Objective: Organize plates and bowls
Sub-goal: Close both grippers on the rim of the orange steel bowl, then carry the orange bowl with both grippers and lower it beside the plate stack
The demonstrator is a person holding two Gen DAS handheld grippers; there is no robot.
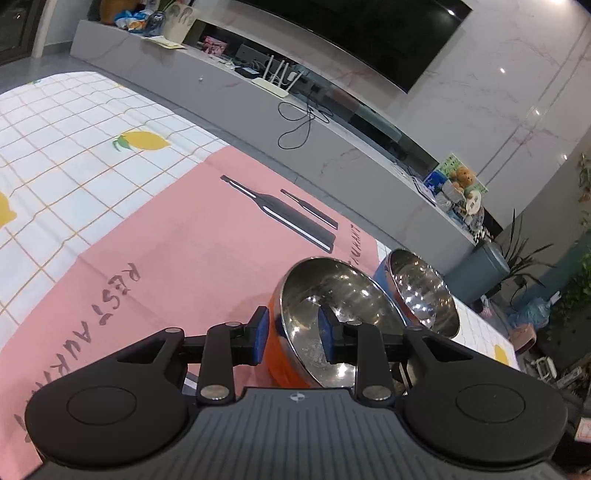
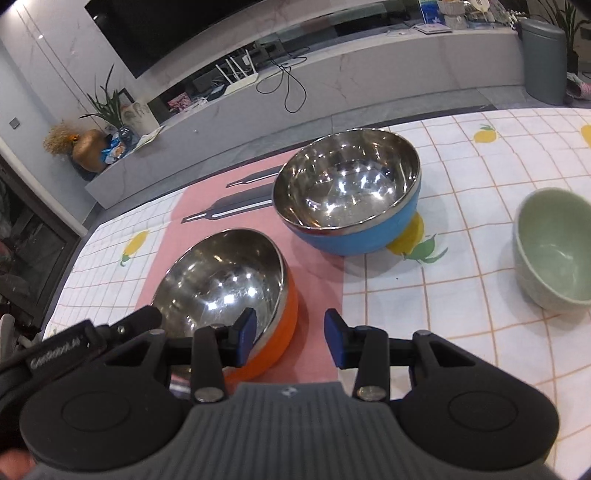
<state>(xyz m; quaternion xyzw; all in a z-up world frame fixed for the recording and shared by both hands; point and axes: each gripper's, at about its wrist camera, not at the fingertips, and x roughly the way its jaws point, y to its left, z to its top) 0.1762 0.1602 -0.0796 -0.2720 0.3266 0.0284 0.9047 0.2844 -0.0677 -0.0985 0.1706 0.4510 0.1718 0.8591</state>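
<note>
Left wrist view: the left gripper (image 1: 291, 338) straddles the near rim of the orange bowl (image 1: 286, 354), one blue pad outside the wall, the other inside the steel basin; the jaws are narrow, and whether the pads press the wall I cannot tell.
Right wrist view: the right gripper (image 2: 290, 338) hangs with its jaws partly apart and nothing between them; its left pad sits over the near right edge of the orange bowl (image 2: 258, 332), its right pad over the pink mat (image 2: 317, 273).
Orange bowl: on the pink mat, near and left.
Blue bowl (image 2: 354, 236): farther and to the right, steel inside, sitting over the mat's right edge and the lemon-print cloth (image 2: 461, 288), close to the orange bowl but apart from it.
Green bowl (image 2: 554, 251): far right on the cloth, well apart from the other two.
Around: past the table's far edge runs a grey low cabinet (image 2: 332, 88) with a white router (image 2: 240, 79) and loose cables, a dark screen (image 2: 177, 29) above it, a grey bin (image 2: 543, 59) at the right end, potted plants at the left.
In the way: the left gripper's arm (image 2: 66, 347) crosses the lower left of the right wrist view, beside the orange bowl.
</note>
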